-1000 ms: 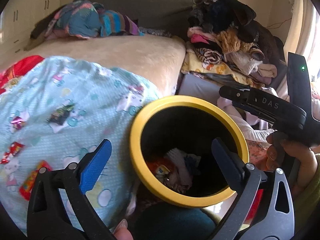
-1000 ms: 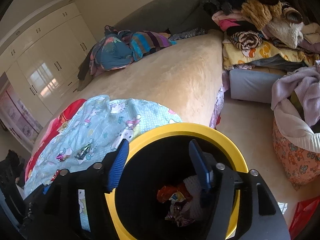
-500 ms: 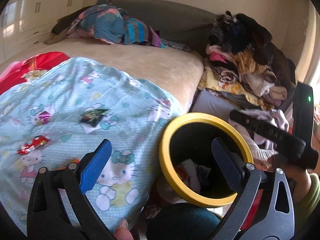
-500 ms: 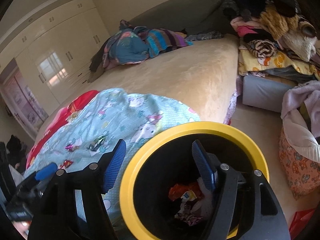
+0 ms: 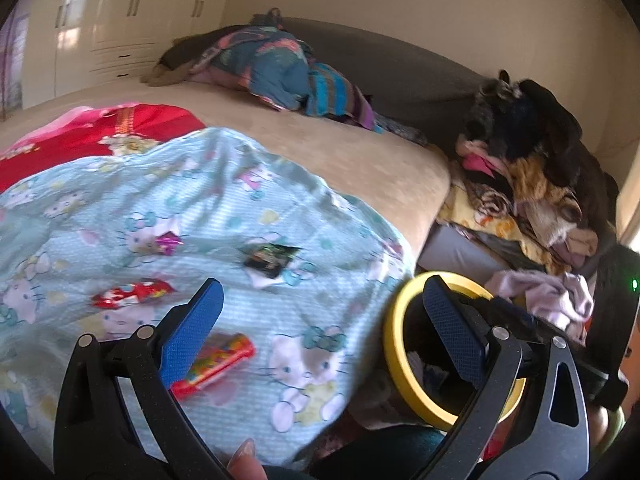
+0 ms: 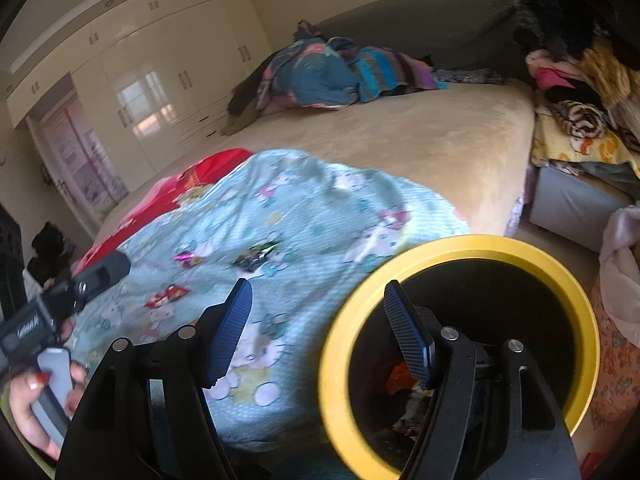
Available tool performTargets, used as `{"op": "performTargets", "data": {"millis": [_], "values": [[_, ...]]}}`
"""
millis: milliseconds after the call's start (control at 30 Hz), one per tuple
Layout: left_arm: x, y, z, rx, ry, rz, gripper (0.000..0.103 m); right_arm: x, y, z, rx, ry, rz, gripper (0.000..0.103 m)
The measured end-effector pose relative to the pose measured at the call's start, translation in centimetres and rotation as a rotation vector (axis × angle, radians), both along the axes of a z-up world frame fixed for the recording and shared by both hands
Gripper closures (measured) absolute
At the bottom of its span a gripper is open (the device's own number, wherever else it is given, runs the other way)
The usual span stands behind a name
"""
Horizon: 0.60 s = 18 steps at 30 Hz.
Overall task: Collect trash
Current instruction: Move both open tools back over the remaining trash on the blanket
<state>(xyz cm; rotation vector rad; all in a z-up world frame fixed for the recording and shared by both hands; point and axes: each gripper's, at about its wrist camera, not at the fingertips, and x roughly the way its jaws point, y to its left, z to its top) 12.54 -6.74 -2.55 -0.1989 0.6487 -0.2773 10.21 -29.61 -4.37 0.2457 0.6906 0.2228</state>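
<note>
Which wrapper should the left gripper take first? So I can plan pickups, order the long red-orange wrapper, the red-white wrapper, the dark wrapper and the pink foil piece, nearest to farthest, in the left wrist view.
From the left gripper:
1. Long red-orange wrapper, just below its left finger.
2. Red-white wrapper, to the left.
3. Dark wrapper and pink foil piece, farther up the blanket; too close to call.

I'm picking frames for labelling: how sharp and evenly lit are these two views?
Left wrist view: the blanket and long red wrapper are motion-smeared, while the left gripper stays crisp; dark fisheye corners. Right wrist view: the bin has a smeared yellow rim, window glare sits on the wardrobe doors, and the bin's inside is deep in shadow.
</note>
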Motion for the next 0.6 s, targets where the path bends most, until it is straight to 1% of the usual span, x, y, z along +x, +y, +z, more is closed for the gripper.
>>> {"op": "performTargets", "data": {"millis": [333, 600], "values": [[0.1, 5.1, 0.3, -0.013, -0.010, 0.121, 0.011, 0.3, 5.1, -0.2, -0.036, 0.014, 0.104, 0.034], [0.1, 9.4, -0.2, -0.044, -0.004, 0.211, 0.011, 0.5, 8.3, -0.8, -0.048, 0.041, 0.130, 0.031]]}}
